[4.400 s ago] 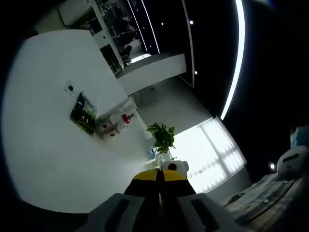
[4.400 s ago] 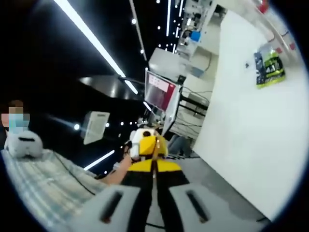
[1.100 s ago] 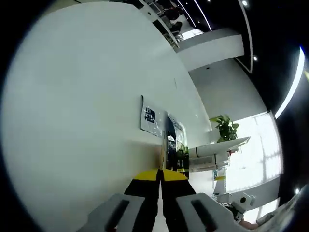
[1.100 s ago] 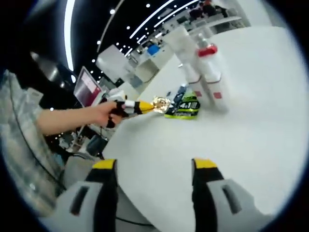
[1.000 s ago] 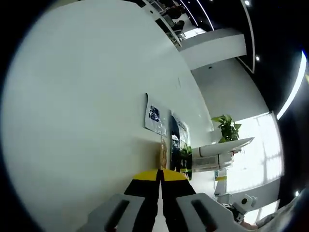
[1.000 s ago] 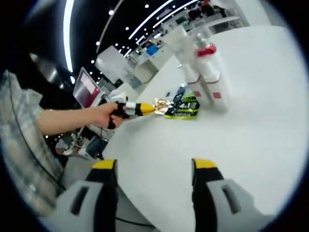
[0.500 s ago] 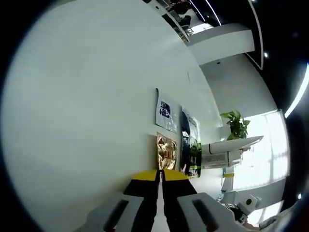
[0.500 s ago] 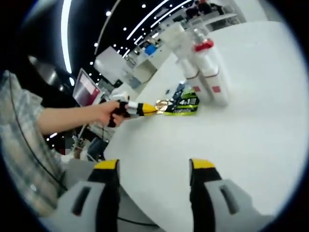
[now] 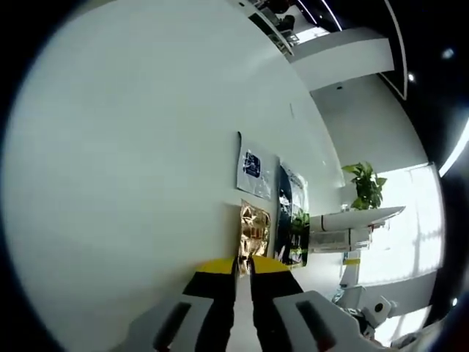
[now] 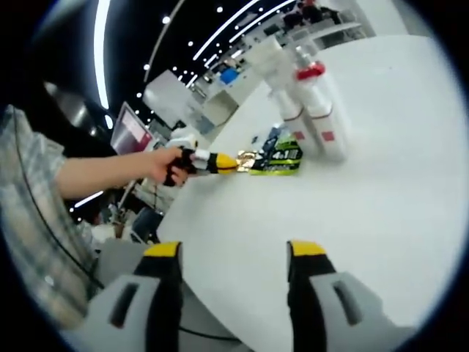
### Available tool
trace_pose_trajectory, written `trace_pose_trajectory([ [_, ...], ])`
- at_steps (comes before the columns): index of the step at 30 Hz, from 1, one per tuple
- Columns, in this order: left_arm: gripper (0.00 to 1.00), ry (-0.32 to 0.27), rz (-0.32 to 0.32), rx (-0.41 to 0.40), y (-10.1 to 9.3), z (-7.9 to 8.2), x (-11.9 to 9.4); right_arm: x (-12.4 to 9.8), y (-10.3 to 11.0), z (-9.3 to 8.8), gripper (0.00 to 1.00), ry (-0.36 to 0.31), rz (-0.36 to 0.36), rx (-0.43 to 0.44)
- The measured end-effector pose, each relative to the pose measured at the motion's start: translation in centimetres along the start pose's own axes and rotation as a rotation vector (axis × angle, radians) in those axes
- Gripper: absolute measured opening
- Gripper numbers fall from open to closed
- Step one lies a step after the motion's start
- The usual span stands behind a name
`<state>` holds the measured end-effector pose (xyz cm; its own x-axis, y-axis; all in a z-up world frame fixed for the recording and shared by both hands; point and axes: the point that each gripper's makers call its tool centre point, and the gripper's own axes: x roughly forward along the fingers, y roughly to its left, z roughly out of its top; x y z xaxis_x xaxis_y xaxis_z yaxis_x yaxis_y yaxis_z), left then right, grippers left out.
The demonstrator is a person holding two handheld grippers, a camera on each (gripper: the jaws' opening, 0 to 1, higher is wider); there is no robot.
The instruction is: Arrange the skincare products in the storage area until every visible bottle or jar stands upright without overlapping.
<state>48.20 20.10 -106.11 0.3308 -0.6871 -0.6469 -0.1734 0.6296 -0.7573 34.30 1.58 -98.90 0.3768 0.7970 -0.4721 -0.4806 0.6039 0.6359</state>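
Left gripper view: the left gripper (image 9: pixel 243 265) rises from the bottom centre, its yellow-tipped jaws drawn almost together with only a thin slit between them. Their tips meet the near edge of a gold foil sachet (image 9: pixel 254 231) that lies flat on the white table (image 9: pixel 110 183); whether the edge is pinched cannot be told. Just right of it lies a dark green sachet (image 9: pixel 292 216), and above it a white sachet (image 9: pixel 253 166) with a dark square mark. At right centre the white bottles (image 9: pixel 344 227) appear sideways owing to the roll of the camera. Compared with the frame half a second earlier, the gold sachet sits slightly further to the right and the slit between the jaws is a little more distinct; the camera has shifted slightly.

Right gripper view: the right gripper (image 10: pixel 234 257) stands at the bottom with its jaws spread wide apart, holding nothing, above bare table (image 10: pixel 352 191). At centre left a person's hand (image 10: pixel 165 165) carries the left gripper (image 10: pixel 236 160), its tips at the gold sachet (image 10: pixel 248 156) beside the green sachet (image 10: pixel 280 158). The bottles (image 10: pixel 311 110), one with a red collar, stand upright close together in the upper centre, just behind the sachets. This layout matches the earlier frame, with the hand marginally higher.
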Motion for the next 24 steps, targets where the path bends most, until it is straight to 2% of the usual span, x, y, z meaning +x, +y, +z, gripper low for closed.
trace_pose_trajectory([
  [10, 0.16, -0.03, 0.04, -0.003, 0.2, 1.0, -1.3, 0.1, 0.2, -0.4, 0.55, 0.015, 0.005, -0.005],
  [18, 0.24, -0.037, 0.074, 0.019, 0.5, 0.2, -2.6, 0.2, 0.8, 0.1, 0.55, 0.004, 0.014, -0.021],
  [24, 0.27, -0.142, 0.003, 0.073, -2.0, -0.6, -5.1, 0.1, 1.8, 1.2, 0.58, -0.025, 0.025, -0.059],
])
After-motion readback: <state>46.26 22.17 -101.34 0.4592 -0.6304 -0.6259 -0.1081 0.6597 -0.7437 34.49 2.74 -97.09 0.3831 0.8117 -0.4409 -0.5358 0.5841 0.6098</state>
